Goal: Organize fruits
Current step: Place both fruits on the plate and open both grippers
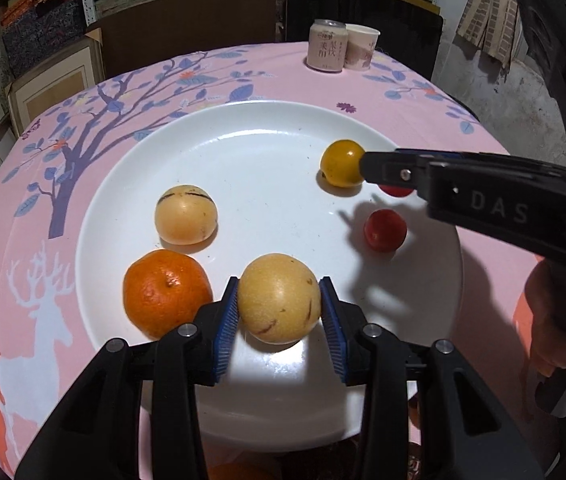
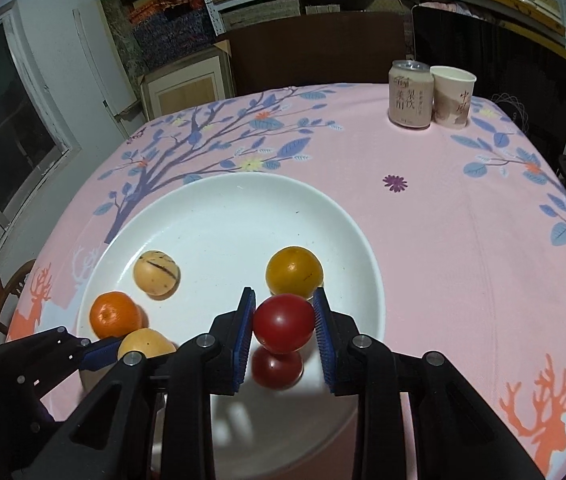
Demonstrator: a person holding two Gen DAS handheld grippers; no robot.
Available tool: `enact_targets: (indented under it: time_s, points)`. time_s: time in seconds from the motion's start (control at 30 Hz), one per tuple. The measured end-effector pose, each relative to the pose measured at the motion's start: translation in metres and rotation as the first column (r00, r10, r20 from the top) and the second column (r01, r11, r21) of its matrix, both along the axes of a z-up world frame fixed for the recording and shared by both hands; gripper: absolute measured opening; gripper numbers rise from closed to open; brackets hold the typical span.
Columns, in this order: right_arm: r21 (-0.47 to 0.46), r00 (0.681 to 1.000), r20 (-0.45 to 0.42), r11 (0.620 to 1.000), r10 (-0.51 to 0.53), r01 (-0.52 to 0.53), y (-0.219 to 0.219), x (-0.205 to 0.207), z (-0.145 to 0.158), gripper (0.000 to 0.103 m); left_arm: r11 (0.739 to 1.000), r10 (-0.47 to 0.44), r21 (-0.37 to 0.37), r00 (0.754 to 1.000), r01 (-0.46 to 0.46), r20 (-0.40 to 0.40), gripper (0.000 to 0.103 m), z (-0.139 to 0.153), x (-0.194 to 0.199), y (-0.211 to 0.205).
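A white plate [image 1: 243,140] sits on a pink tablecloth. My left gripper [image 1: 279,304] is shut on a pale yellow round fruit [image 1: 279,298], just over the plate's near side. My right gripper [image 2: 283,322] is shut on a red tomato [image 2: 283,324], held slightly above the plate's right part. A second red tomato [image 2: 277,368] lies under it on the plate. Also on the plate are a mandarin [image 1: 167,294], a pale fruit with dark stripes [image 1: 185,216] and a yellow-orange fruit [image 1: 341,163]. In the left wrist view the right gripper reaches in from the right, its tip beside the yellow-orange fruit.
A pink drink can [image 2: 410,94] and a paper cup [image 2: 453,96] stand together at the table's far right. Behind the table are a dark chair back [image 2: 315,48] and shelves with boxes. A hand [image 1: 551,320] holds the right gripper's handle.
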State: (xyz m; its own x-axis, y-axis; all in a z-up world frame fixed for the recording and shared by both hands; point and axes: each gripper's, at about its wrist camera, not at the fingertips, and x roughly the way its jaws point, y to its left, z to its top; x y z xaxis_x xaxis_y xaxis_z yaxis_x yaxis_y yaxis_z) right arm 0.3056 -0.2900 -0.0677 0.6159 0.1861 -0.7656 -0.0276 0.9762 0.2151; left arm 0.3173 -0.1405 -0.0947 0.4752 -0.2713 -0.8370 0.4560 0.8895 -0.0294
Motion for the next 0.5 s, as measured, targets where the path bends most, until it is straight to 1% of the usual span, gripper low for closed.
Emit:
enact_targets:
  time_s: [0.03,0.07,0.1,0.13,0.17,0.23,0.3,0.37,0.5]
  points:
    - [0.004,1.000,0.008,1.000,-0.001,0.001,-0.001,0.000,0.000,0.031,1.000,-0.006,-0.008,1.000,0.006,0.000,0.047,0.000,0.000,0.000]
    - [0.002,1.000,0.013,1.000,-0.001,0.001,-0.002,0.000,0.001,0.031,1.000,-0.004,-0.013,1.000,0.005,0.014,0.056,0.002,-0.002,0.001]
    - [0.003,1.000,0.017,1.000,0.000,0.000,-0.002,-0.001,0.002,0.031,1.000,0.003,-0.008,1.000,-0.003,0.031,0.067,0.004,-0.005,0.001]
    - [0.002,1.000,0.023,1.000,-0.002,0.001,-0.003,-0.003,0.004,0.031,1.000,0.010,-0.010,0.998,-0.009,0.054,0.070,0.009,-0.008,0.003]
    - [0.001,1.000,0.030,1.000,-0.004,0.004,-0.004,-0.005,0.006,0.032,1.000,0.013,-0.018,0.998,-0.012,0.066,0.071,0.013,-0.011,0.004]
    - [0.003,0.998,0.055,1.000,-0.013,0.013,-0.007,-0.014,0.014,0.040,0.999,0.017,-0.038,0.996,-0.014,0.087,0.071,0.024,-0.018,0.011]
    - [-0.005,0.996,0.084,1.000,-0.022,0.023,-0.009,-0.024,0.024,0.061,0.999,0.018,-0.048,0.994,-0.012,0.106,0.074,0.033,-0.028,0.017]
    - [0.007,0.995,0.094,1.000,-0.029,0.029,-0.011,-0.035,0.033,0.061,0.999,0.024,-0.050,0.992,-0.018,0.123,0.076,0.040,-0.039,0.024]
    - [0.053,0.993,0.117,0.998,-0.029,0.023,-0.013,-0.067,0.047,0.061,0.997,0.027,-0.079,0.990,-0.016,0.138,0.077,0.054,-0.071,0.042]
